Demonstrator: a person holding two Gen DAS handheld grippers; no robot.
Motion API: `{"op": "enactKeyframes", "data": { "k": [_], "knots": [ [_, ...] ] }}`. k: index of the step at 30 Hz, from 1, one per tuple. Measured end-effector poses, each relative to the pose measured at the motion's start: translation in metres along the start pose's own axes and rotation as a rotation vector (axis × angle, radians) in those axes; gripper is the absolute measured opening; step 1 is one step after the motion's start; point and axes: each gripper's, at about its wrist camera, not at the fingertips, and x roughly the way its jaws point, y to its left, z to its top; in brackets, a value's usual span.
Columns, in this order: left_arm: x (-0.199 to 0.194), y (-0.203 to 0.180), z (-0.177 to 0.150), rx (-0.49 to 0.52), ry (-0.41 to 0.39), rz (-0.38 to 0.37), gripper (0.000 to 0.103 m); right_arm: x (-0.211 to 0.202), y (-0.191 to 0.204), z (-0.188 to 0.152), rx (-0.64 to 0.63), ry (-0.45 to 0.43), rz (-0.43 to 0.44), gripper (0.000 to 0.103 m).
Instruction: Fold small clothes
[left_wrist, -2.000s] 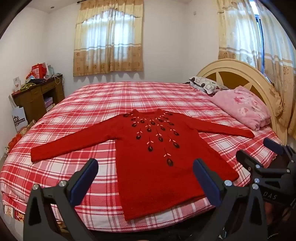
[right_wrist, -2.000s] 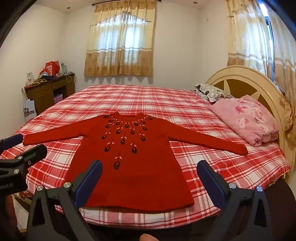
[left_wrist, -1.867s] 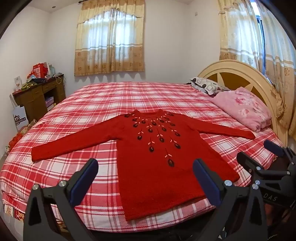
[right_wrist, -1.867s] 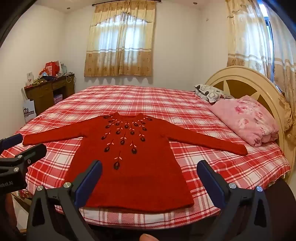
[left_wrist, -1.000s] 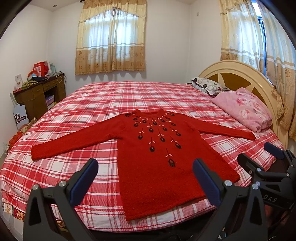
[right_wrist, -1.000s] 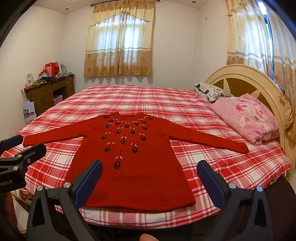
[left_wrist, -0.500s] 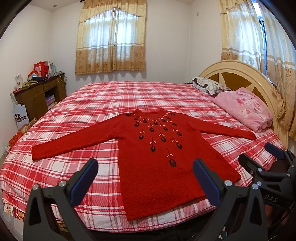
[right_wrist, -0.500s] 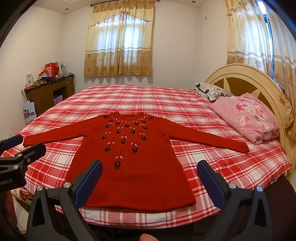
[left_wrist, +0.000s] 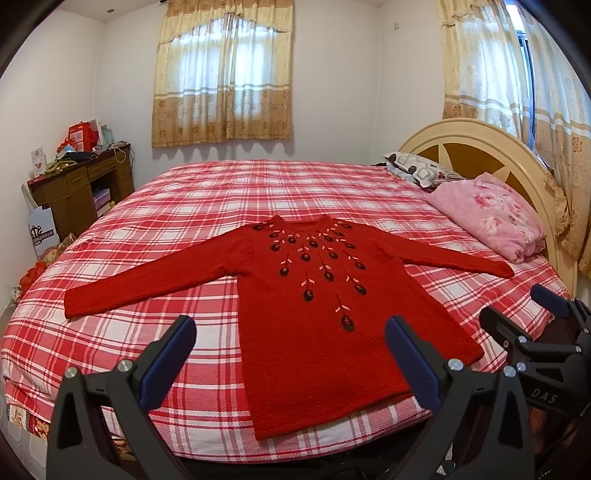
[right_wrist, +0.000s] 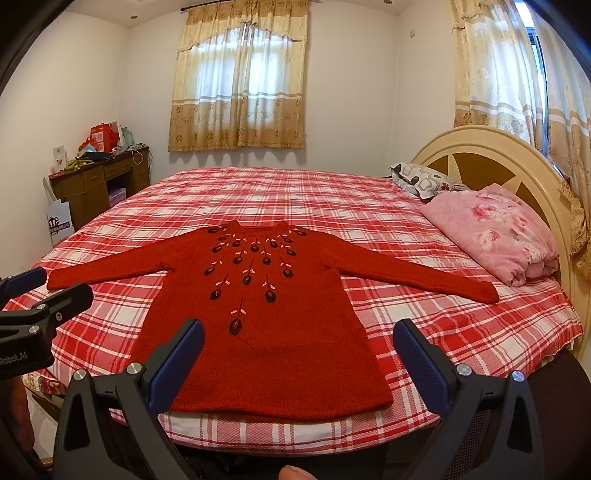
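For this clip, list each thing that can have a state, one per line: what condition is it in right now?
Red sweater: unfolded, flat on the bed, both sleeves spread out.
Left gripper: open, empty, off the sweater.
Right gripper: open, empty, off the sweater.
Pink blanket: folded, by the headboard.
Window curtains: drawn shut.

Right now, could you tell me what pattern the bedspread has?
The bedspread is red-and-white plaid, clearest in the right wrist view.

Both wrist views face the bed (left_wrist: 192, 206) from its near edge, sharing the sweater (right_wrist: 266, 306).
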Motion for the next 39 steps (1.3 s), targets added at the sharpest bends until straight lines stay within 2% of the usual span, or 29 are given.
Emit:
{"op": "enactKeyframes", "data": {
  "k": [24, 33, 39],
  "knots": [
    [0.005, 0.005, -0.003, 0.003, 0.015, 0.004, 0.103, 0.005, 0.005, -0.006, -0.013, 0.018, 0.005, 0.102],
    [0.015, 0.009, -0.004, 0.01, 0.039, 0.014, 0.103, 0.019, -0.002, -0.008, -0.017, 0.029, 0.006, 0.102],
    [0.034, 0.009, 0.0, 0.059, 0.05, 0.019, 0.103, 0.043, -0.022, -0.01, -0.02, 0.056, -0.021, 0.102]
  ]
}}
